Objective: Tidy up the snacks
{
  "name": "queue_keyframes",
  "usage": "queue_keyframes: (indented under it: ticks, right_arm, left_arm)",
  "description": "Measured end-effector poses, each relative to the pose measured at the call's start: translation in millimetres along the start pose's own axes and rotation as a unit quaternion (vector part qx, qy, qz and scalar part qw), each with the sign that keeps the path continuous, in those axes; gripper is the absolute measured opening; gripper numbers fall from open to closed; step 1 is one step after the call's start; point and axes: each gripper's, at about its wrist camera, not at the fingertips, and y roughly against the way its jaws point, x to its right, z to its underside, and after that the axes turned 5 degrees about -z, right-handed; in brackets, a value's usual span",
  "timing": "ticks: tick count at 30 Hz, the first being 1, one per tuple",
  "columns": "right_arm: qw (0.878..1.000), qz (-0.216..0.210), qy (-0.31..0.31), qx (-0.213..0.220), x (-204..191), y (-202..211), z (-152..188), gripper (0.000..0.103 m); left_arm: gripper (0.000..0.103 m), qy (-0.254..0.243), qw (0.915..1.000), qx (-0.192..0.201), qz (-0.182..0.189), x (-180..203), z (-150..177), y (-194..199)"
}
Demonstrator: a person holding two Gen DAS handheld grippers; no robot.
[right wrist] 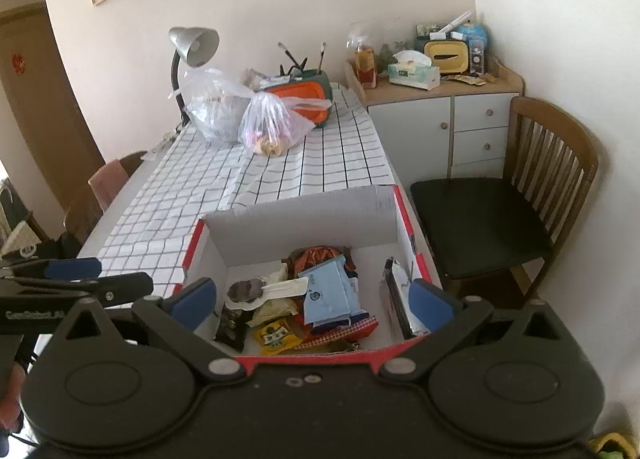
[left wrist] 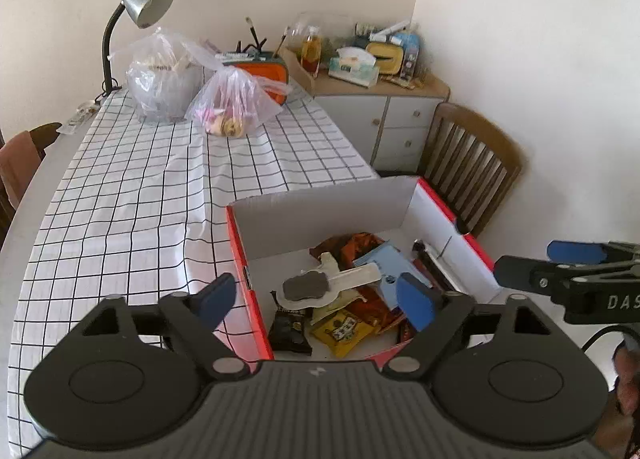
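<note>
A red cardboard box (left wrist: 324, 203) (right wrist: 304, 211) with white inside stands at the table's near right corner. It holds several snack packets: a blue packet (left wrist: 384, 259) (right wrist: 326, 291), a yellow packet (left wrist: 340, 329) (right wrist: 276, 335), a black packet (left wrist: 290, 325) (right wrist: 232, 325), an orange-brown packet (left wrist: 352, 243) (right wrist: 316, 255) and a dark cookie in clear wrap (left wrist: 306, 285) (right wrist: 244, 291). My left gripper (left wrist: 316, 299) is open and empty above the box's near left part. My right gripper (right wrist: 314, 299) is open and empty above the box's near edge. Each gripper also shows in the other's view (left wrist: 568, 271) (right wrist: 76, 279).
Two clear plastic bags (left wrist: 232, 107) (right wrist: 272, 127) with food, an orange-green case (left wrist: 266, 75) (right wrist: 308, 95) and a desk lamp (left wrist: 140, 7) (right wrist: 192, 47) stand at the table's far end. A wooden chair (left wrist: 468, 163) (right wrist: 520, 199) and a cluttered cabinet (left wrist: 384, 115) (right wrist: 444, 115) are to the right.
</note>
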Motion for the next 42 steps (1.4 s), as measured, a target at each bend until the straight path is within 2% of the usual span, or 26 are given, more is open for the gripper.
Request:
queue_keyframes:
  ticks: [3,13,20,28,42]
  right_arm:
    - [1.000,-0.006,-0.006,0.014,-4.2,9.1,7.4,0.103]
    - [0.998,-0.015,-0.037,0.039,-11.2,30.3,25.3,0.103]
    - [0.999,-0.014,-0.027,0.037,-19.5,34.1,29.8,0.103]
    - [0.999,-0.006,-0.017,0.042,-26.4,35.7,31.8,0.103]
    - [0.999,-0.010,-0.019,0.045,-28.2,36.2,30.6,0.103]
  left_arm:
    - [0.101,0.006,0.9999,0.007,0.008,-1.6,3.1,10.0]
    - [0.101,0.011,0.9999,0.007,-0.009,2.0,17.9,33.3]
    - [0.101,0.028,0.9993,-0.004,-0.024,1.7,24.3,37.0]
    - [0.101,0.036,0.9983,0.014,-0.043,0.8,23.6,46.4]
    - [0.101,0.036,0.9983,0.021,-0.040,2.2,20.9,51.9]
